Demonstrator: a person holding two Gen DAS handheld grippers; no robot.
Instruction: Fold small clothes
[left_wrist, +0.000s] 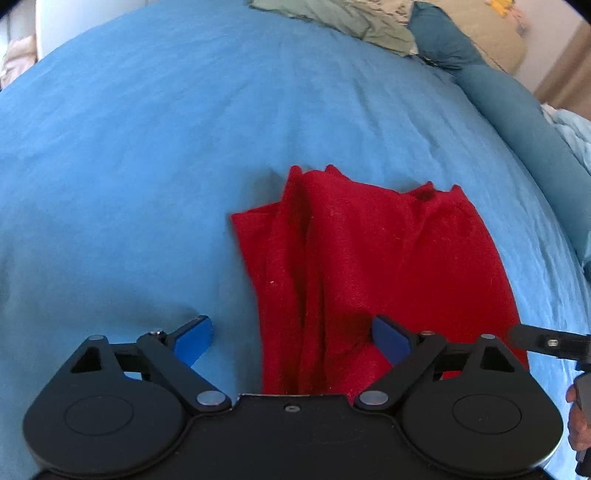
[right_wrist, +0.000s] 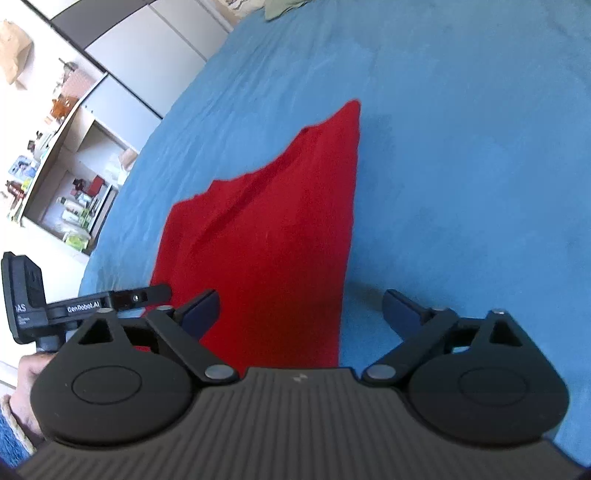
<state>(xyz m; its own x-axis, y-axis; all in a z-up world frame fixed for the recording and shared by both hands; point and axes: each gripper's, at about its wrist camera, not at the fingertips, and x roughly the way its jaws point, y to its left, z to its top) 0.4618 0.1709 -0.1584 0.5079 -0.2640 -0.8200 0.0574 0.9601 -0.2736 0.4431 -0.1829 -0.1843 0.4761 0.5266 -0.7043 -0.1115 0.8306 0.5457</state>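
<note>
Left gripper (left_wrist: 291, 341): jaws spread wide, holding nothing; its left blue pad (left_wrist: 194, 341) sits over bare sheet, its right pad over the near part of the red garment (left_wrist: 369, 266); whether the pads touch the cloth cannot be told. Right gripper (right_wrist: 301, 314): jaws likewise spread wide and empty; its left finger over the garment's near left part, its right finger over bare sheet just beside the garment's right edge. Each gripper shows at the margin of the other's view, close alongside; a hand (right_wrist: 27, 387) grips the left unit's handle.

Red garment (right_wrist: 266, 240): lies on the blue bed sheet (left_wrist: 147, 147), roughly flattened, with lengthwise creases along its left portion and an uneven far edge; its near end is hidden beneath both gripper bodies.

Beyond: a long blue bolster (left_wrist: 517, 122) along the sheet's right side; a greenish crumpled cloth (left_wrist: 343, 22) at the far edge; shelving with bottles and small items (right_wrist: 74, 206) off the bed's left side.
</note>
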